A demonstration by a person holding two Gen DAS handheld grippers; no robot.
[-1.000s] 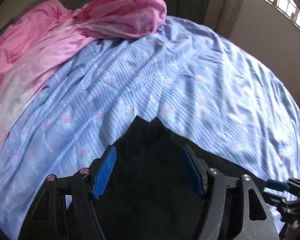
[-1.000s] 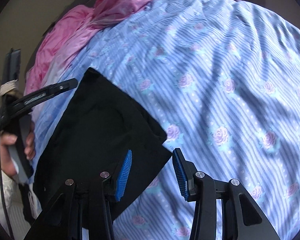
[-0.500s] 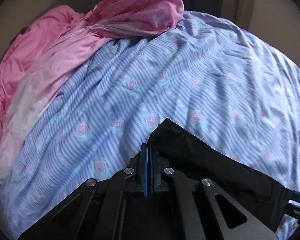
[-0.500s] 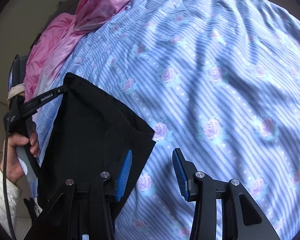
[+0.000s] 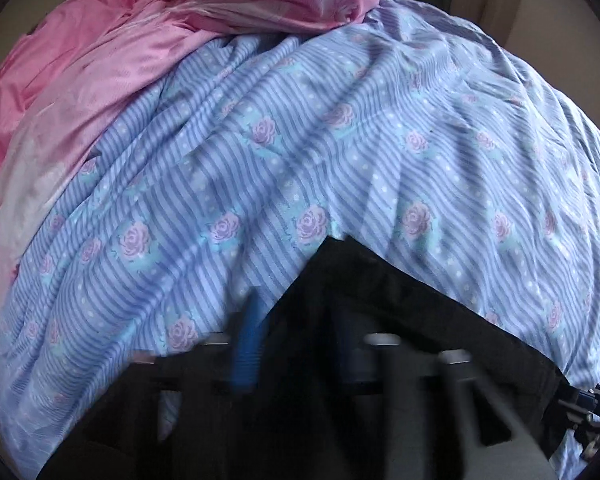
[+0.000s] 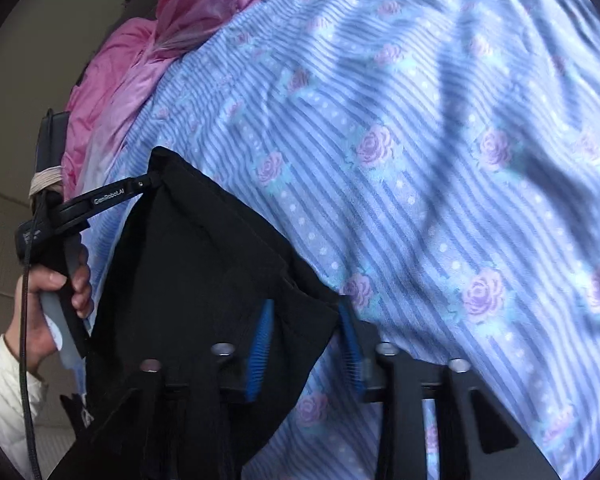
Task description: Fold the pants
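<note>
Black pants (image 6: 196,264), limp, striped floral sheet (image 6: 440,160)

A striped rose-print bedsheet (image 5: 340,152) and pink bedding (image 5: 100,60) below seemingly beige walls (image 6: 20,100).

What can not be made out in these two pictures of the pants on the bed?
- Left wrist view: the left hand-held gripper is motion-blurred, so whether it grips the black pants is unclear.
- Both views: the pants' lower part is cut off by the bottom edge.
- Right wrist view: the pants cover part of the right hand-held gripper, whose pads stand apart.
</note>
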